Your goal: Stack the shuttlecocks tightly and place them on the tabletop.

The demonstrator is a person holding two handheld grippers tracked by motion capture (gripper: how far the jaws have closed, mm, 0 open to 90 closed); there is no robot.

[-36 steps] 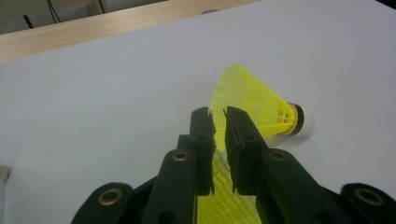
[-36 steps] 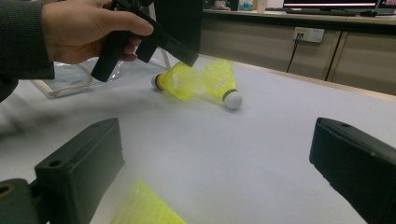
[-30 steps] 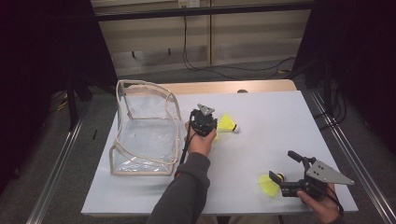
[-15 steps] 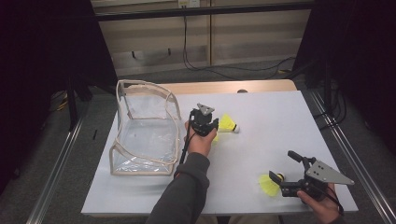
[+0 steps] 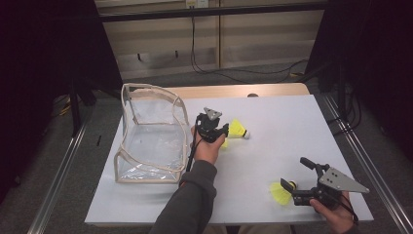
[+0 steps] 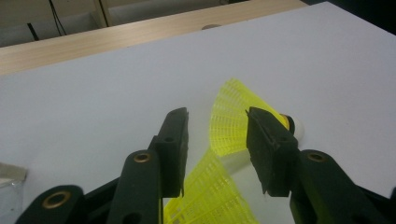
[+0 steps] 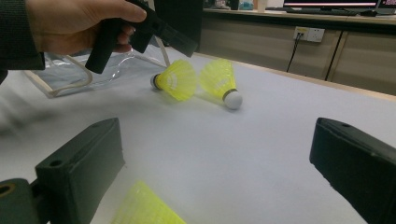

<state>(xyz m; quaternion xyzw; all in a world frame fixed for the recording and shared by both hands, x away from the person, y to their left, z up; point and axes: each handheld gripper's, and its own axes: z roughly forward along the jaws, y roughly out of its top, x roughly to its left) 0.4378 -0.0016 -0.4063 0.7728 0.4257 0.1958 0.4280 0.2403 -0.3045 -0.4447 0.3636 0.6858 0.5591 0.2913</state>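
Observation:
In the left gripper view my left gripper [image 6: 217, 114] stands open; its jaws have just been opening. A yellow shuttlecock [image 6: 210, 196] lies loose between them, pads off it. A second yellow shuttlecock [image 6: 233, 121] rests just beyond, its white cork to the right. From above, the left gripper [image 5: 221, 132] hovers over both shuttlecocks [image 5: 237, 129] beside a clear pouch [image 5: 127, 117]. My right gripper [image 5: 292, 171] is at the table's near right, wide open [image 7: 217, 135]. A third yellow shuttlecock [image 5: 280, 192] lies on the table by its lower jaw, untouched [image 7: 144, 207].
The white table top [image 5: 292, 122] has a wooden strip [image 5: 243, 90] along its far edge. Metal rails [image 5: 360, 161] run along both sides. The pouch, clear with beige trim, stands open at the left [image 7: 70, 70]. Cables lie on the floor behind.
Both hands and all three shuttlecocks keep their places. The left gripper's jaws look slightly wider apart than before.

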